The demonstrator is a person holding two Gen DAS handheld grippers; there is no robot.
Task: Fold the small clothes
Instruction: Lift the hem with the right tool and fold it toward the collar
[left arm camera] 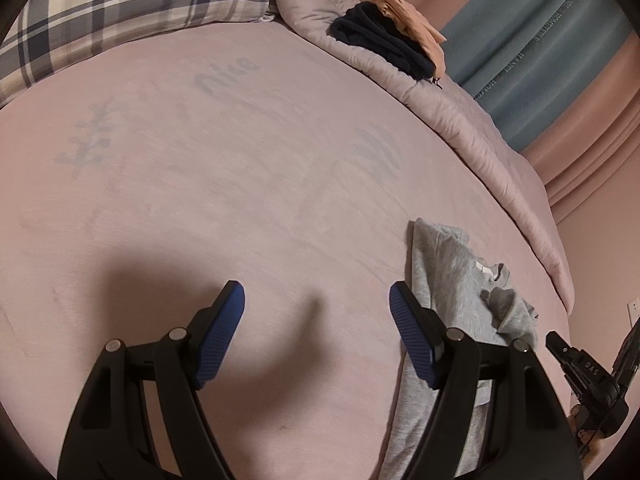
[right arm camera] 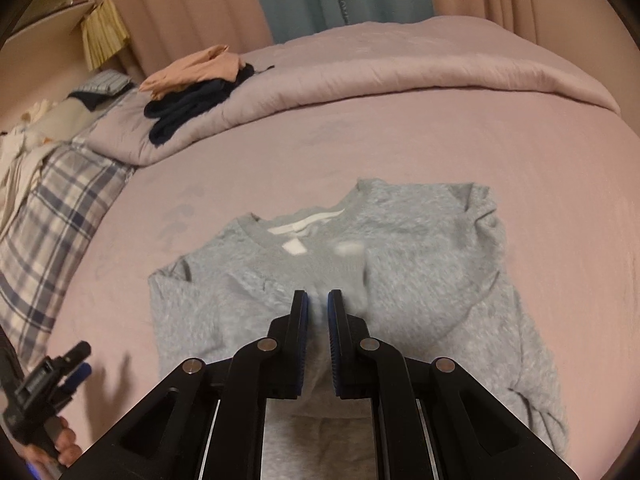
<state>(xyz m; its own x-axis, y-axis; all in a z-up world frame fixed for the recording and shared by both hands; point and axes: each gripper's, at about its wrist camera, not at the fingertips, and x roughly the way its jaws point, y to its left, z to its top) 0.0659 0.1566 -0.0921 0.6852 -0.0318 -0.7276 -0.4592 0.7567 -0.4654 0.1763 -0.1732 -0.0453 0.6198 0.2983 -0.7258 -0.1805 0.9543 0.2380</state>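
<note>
Left gripper [left arm camera: 316, 300] hovers wide open over the pink sheet [left arm camera: 240, 168]; right gripper [right arm camera: 318, 300] pinches the grey sweatshirt [right arm camera: 420, 248], fingers nearly closed.

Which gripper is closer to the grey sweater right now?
Right. The right gripper sits directly over the grey sweater, jaws nearly closed around a fold. The left gripper hangs open over bare sheet beside it.
</note>
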